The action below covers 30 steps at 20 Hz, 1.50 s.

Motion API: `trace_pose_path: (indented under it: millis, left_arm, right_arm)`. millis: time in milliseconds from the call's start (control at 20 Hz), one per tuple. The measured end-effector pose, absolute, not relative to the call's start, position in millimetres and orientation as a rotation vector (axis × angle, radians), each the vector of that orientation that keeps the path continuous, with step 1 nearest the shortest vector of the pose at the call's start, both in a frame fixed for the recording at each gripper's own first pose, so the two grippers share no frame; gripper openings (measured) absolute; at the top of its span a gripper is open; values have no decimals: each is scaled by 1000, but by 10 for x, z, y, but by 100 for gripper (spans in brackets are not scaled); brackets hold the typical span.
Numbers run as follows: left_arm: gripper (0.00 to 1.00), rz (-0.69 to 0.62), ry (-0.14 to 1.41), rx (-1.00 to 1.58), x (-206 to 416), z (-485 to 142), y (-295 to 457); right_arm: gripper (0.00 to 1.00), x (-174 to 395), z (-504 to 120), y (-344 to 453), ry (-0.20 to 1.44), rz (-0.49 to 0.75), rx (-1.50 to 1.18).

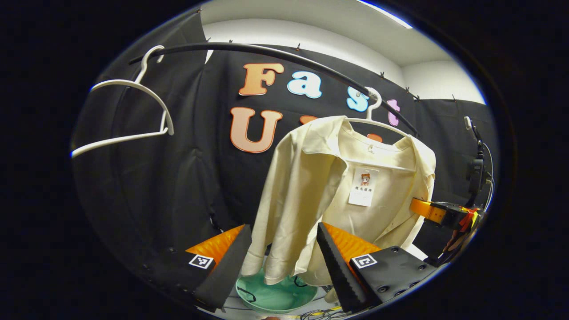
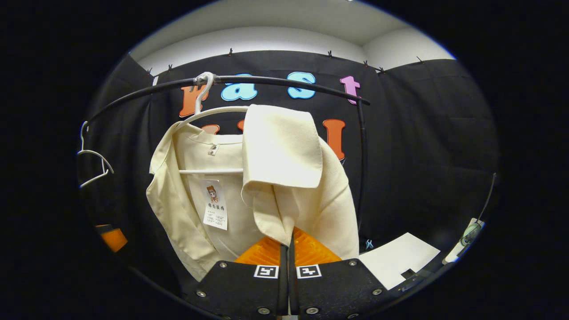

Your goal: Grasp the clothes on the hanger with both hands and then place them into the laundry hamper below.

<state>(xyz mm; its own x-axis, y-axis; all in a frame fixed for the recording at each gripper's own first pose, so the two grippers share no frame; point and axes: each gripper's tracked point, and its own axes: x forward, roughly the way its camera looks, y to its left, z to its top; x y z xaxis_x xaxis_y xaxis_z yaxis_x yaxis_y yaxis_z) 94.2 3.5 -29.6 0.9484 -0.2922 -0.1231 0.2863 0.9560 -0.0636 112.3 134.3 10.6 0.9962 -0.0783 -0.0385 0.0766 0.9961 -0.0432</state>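
One shirt (image 2: 284,178), two hangers (image 1: 129,111); hamper (image 1: 275,295) seemingly below.

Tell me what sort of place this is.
Probably a staged recording booth for a laundry task, not a home: black cloth walls, a curved clothes rail holding a cream shirt and an empty white hanger, a green hamper below.

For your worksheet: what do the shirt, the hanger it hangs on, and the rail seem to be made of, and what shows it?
Shirt: cream woven cloth, matte, seemingly cotton or linen; it drapes in soft folds.
Hanger: probably white plastic or coated wire; smooth, thin, evenly coloured.
Rail: seemingly dark metal tube; slim, with a slight sheen.
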Motion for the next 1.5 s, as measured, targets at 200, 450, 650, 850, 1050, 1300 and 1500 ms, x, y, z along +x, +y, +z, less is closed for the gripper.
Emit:
trace_pose_path:
  millis: [200, 450, 650, 850, 1050, 1300, 1500]
  left_arm:
    - [97, -343, 122, -53, 1007, -240, -279]
    - [94, -382, 109, -50, 1190, -198, -589]
    - [97, -367, 101, -21, 1440, -190, -734]
    - [97, -351, 84, 2, 1747, -157, -870]
    - [97, -340, 103, 8, 2022, -247, -956]
    - [96, -317, 119, 3, 2301, -383, -981]
    - [97, -311, 118, 8, 2393, -425, -1005]
  right_arm:
    - [0, 1095, 144, 1300, 43, -76, -34]
    - [0, 1058, 162, 1292, 45, -66, -32]
    - [0, 1057, 167, 1274, 52, -64, -24]
    - [0, 1056, 183, 1258, 54, -58, -23]
    - [0, 1041, 194, 1246, 56, -50, -24]
    - [0, 1022, 218, 1203, 58, -47, -21]
    - [0, 995, 255, 1193, 58, -44, -23]
